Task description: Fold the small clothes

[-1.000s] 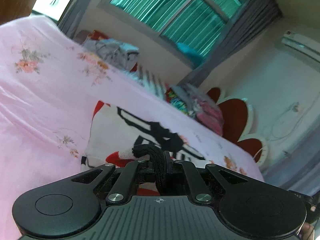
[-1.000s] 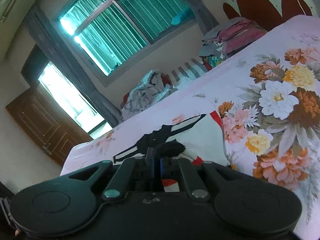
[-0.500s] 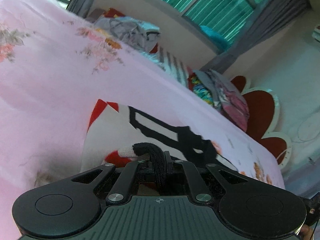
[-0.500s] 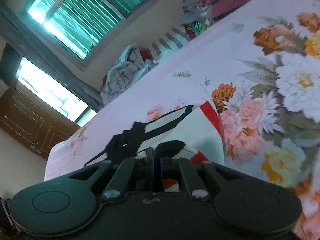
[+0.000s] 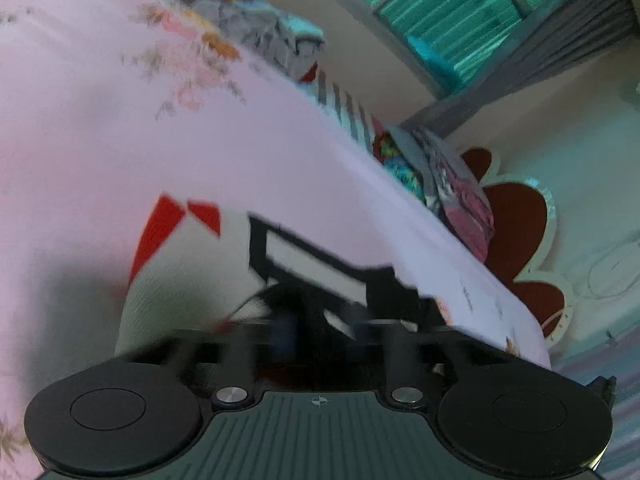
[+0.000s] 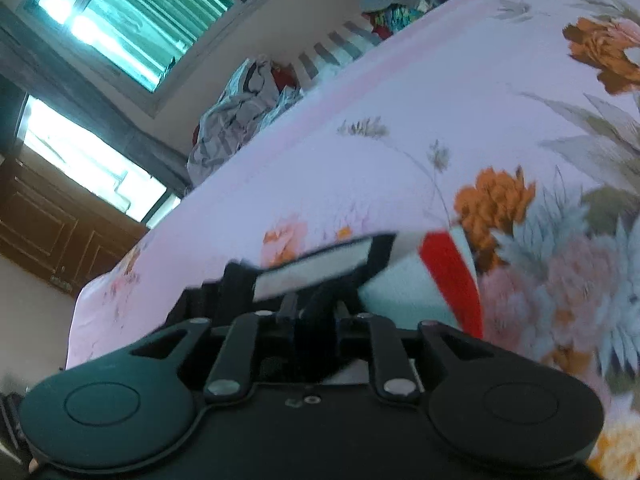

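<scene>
— Where's the small white garment (image 5: 188,292) with red and black markings?
— Flat on the pink floral bedsheet (image 5: 120,128), directly ahead of both grippers.
— Fingers?
— Left gripper (image 5: 320,320) just spread, blurred; right gripper (image 6: 310,312) just parting, dark edge between, grip unclear.

The small garment (image 5: 180,280) is white with red wedge patches and thick black line markings, though blur smears the design. Under it the bedsheet (image 6: 400,120) is pale pink, printed with orange, pink and white flowers. The headboard (image 5: 516,232) is deep red edged in white. Behind grey curtains (image 5: 540,52) the window blinds (image 6: 132,12) glow teal-green. The door (image 6: 44,232) is dark brown wood.
</scene>
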The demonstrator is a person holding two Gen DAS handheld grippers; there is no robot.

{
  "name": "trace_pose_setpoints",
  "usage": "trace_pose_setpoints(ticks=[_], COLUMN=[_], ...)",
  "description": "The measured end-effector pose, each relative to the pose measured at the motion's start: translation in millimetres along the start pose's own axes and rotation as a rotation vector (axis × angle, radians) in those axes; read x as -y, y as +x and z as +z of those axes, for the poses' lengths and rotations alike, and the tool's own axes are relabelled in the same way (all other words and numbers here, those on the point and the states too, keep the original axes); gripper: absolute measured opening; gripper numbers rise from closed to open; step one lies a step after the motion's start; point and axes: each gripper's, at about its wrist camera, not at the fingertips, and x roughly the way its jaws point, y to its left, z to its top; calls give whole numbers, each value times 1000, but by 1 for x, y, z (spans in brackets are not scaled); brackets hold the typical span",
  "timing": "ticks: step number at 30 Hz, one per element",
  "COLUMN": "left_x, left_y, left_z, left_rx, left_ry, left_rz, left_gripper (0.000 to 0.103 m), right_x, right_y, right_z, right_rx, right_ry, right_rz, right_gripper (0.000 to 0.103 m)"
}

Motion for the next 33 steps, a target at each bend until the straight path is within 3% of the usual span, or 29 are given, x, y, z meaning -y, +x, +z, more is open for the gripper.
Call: trace_pose_setpoints(ticks=[1,2,3,6,10,11,14,17,20,22,25,29,31,32,33], left_x=[1,4,7,18,35,36,48,48,39,33,31,32,33,34,35], left_y=[-2,-3,-4,3,20,22,35,36,28,25,27,29,29,26,21], left_z=[1,1,2,6,7,7,2,2,2,0,-2,-2,-2,-3,-4], left_rx=[30,49,61,48,-3,-21,-56,-42,-16,2,13,5,6,25,51], left_ry=[1,7,25,140,349,387,514,524,476,450,444,447,456,454,448], left_rz=[-19,-24,-12,69,199,221,316,332,315,302,298,301,305,296,287], left_gripper=[73,75,75,75,75,71,46,36,28,25,25,26,24,3,3], right_x=[1,1,1,-1,-12,-17,-32,-50,-46,-45,-49,-48,-51,-53,-55], right_y=[-1,-3,-5,-13,-10,-7,5,12,-7,-15,-14,4,16,20,20], right_z=[2,4,5,5,-2,-4,-12,-22,-17,-14,-20,-25,-30,-33,-36], right_rx=[22,40,56,75,39,25,-14,4,153,175,119,28,-10,-4,12], right_ry=[8,9,2,-26,-161,-199,-331,-467,-388,-362,-410,-476,-527,-557,-593], right_rz=[3,2,0,17,-27,-41,-100,-158,-143,-128,-119,-174,-242,-262,-282], right_gripper=[33,47,53,53,52,51,51,49,50,51,51,51,47,35,8])
